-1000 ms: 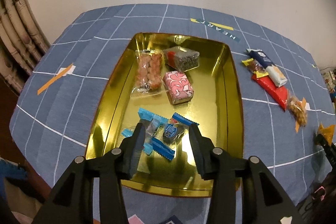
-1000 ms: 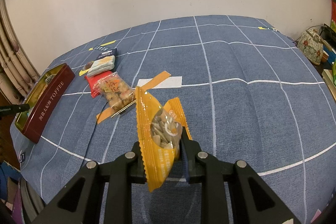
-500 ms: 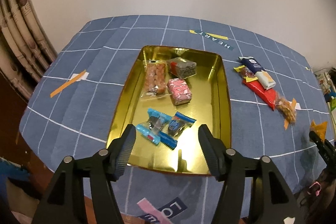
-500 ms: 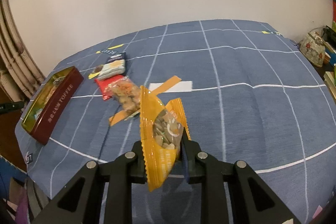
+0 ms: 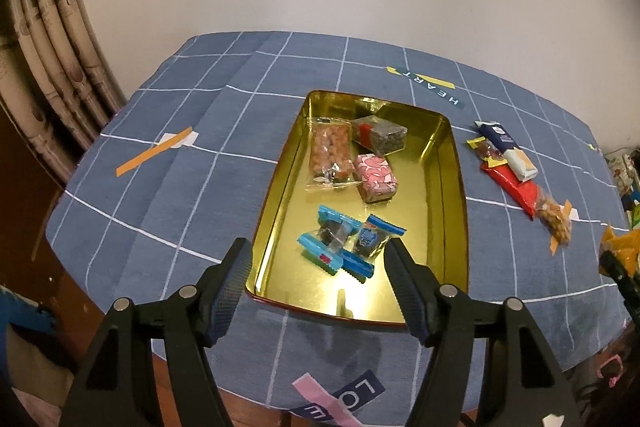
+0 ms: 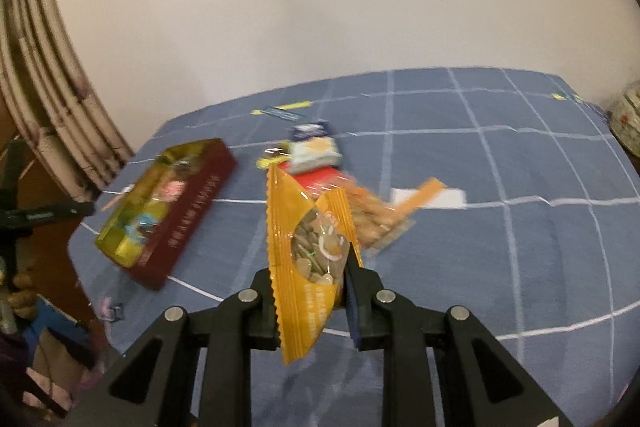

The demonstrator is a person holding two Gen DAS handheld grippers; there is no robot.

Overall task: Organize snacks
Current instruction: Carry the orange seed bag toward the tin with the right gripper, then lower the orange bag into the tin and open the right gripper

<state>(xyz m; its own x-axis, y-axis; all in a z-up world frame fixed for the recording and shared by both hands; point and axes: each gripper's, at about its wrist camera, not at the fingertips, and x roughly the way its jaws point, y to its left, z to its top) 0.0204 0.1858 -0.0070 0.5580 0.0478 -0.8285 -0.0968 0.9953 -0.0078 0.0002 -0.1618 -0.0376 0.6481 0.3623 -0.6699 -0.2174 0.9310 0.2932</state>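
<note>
My left gripper (image 5: 317, 247) hangs above the near end of the gold tin (image 5: 452, 187). Its jaws are opening and nothing is between them. Under it, two blue-wrapped candies (image 5: 348, 247) lie on the tin's floor. Farther back in the tin are a pink packet (image 5: 376, 177), a clear peanut bag (image 5: 330, 153) and a dark packet (image 5: 384, 135). My right gripper (image 6: 310, 279) is shut on an orange seed packet (image 6: 312, 251), held upright above the cloth. The tin (image 6: 188, 215), with its red wall, lies to that gripper's left.
On the blue checked cloth right of the tin lie a red packet (image 5: 514, 183), a white and blue packet (image 5: 508, 147) and a bag of nuts (image 5: 554, 223). Orange tape strips mark the cloth. A curtain (image 5: 52, 67) hangs at the left, and the table edge is near.
My left gripper opened wider and drew up and back, leaving the blue candies in the tin. My right gripper rose with the orange packet and swung left, bringing the tin closer.
</note>
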